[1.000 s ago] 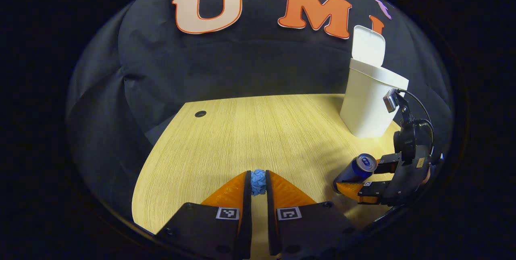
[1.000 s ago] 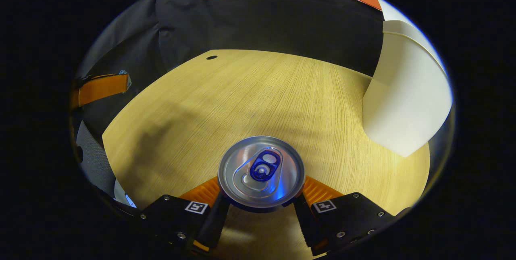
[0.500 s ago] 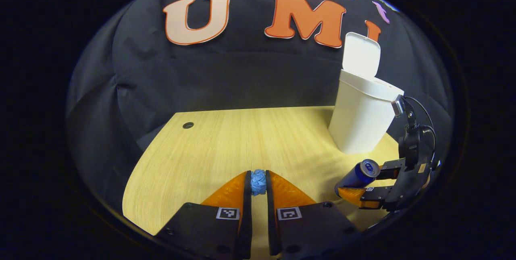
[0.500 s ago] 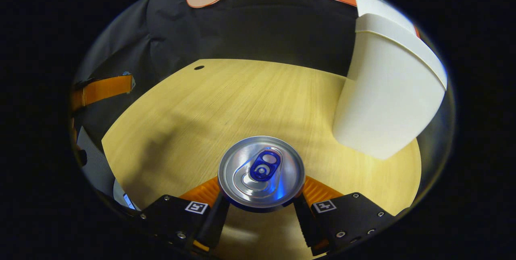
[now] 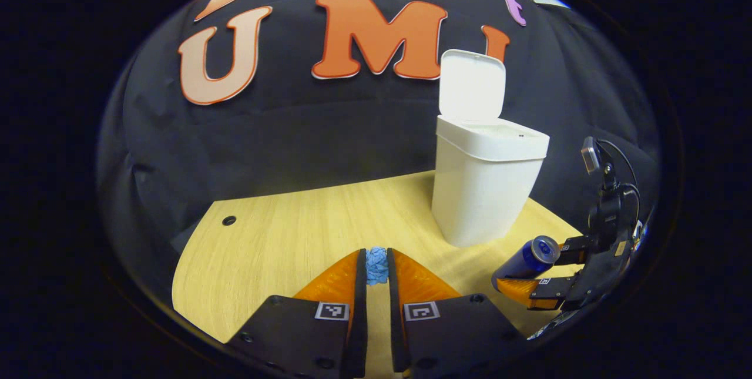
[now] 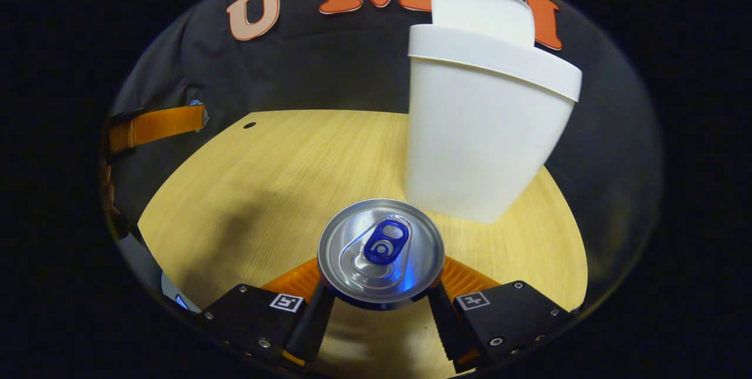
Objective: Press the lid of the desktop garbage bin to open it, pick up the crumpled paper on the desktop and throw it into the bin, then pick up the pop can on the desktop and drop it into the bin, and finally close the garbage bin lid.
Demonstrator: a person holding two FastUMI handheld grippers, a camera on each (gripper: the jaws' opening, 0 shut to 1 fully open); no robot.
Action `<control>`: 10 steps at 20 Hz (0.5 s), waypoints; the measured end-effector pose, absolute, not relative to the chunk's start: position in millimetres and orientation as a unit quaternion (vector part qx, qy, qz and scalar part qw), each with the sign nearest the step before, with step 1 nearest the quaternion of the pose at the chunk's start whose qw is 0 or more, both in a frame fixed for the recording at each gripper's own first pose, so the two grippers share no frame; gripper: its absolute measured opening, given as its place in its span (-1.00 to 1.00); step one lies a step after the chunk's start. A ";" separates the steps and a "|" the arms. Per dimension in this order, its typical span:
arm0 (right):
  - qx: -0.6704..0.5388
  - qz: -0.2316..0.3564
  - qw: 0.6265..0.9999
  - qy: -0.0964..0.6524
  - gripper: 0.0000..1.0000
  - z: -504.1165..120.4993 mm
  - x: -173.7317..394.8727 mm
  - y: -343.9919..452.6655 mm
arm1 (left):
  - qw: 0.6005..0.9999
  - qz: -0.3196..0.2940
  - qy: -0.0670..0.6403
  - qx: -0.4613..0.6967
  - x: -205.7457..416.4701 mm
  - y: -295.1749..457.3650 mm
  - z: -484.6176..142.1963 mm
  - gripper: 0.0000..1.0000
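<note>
Bin (image 5: 484, 191) standing on the surface (image 5: 282, 238) toward its far right, lid (image 5: 472, 85) raised behind the opening. Crumpled paper (image 5: 376, 266) pinched between left gripper (image 5: 376, 270) fingers, above the near edge. Can (image 6: 380, 252) between right gripper (image 6: 380, 285) fingers, just before the bin, right of the paper.

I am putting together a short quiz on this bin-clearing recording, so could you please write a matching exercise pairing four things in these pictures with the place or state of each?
Column one:
1. crumpled paper
2. pop can
3. bin lid
4. garbage bin

Column two:
A. standing on the wooden desktop
B. clamped between the fingers of the right gripper
C. flipped up, open
D. pinched between the fingers of the left gripper

Pairs: 1-D, 2-B, 3-C, 4-A
</note>
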State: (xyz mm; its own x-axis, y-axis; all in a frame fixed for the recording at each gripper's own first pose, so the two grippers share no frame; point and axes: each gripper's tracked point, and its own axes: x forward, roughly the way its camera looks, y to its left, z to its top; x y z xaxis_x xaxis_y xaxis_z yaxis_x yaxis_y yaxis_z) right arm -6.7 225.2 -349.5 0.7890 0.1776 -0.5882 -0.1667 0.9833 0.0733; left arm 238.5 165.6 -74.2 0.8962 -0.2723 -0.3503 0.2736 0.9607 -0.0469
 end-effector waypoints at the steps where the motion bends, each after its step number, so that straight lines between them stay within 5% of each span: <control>1: 0.008 0.085 0.947 0.309 0.58 -350.8 -7.0 223.9 | 0.974 -0.148 0.171 0.005 247.4 157.8 -70.9 -0.60; 10: 0.032 0.039 0.952 0.301 0.58 -349.4 -5.4 222.6 | 0.982 -0.171 0.075 0.017 280.5 122.5 -26.3 -0.60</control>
State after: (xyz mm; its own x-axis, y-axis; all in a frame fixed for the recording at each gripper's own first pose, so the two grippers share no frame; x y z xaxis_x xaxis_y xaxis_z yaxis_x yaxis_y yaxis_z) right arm -5.4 222.6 -349.4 0.8158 0.0935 -0.5707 -0.0551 0.9949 0.0841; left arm 280.5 122.5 -26.3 0.9306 -0.3325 -0.1534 0.3375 0.9413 0.0075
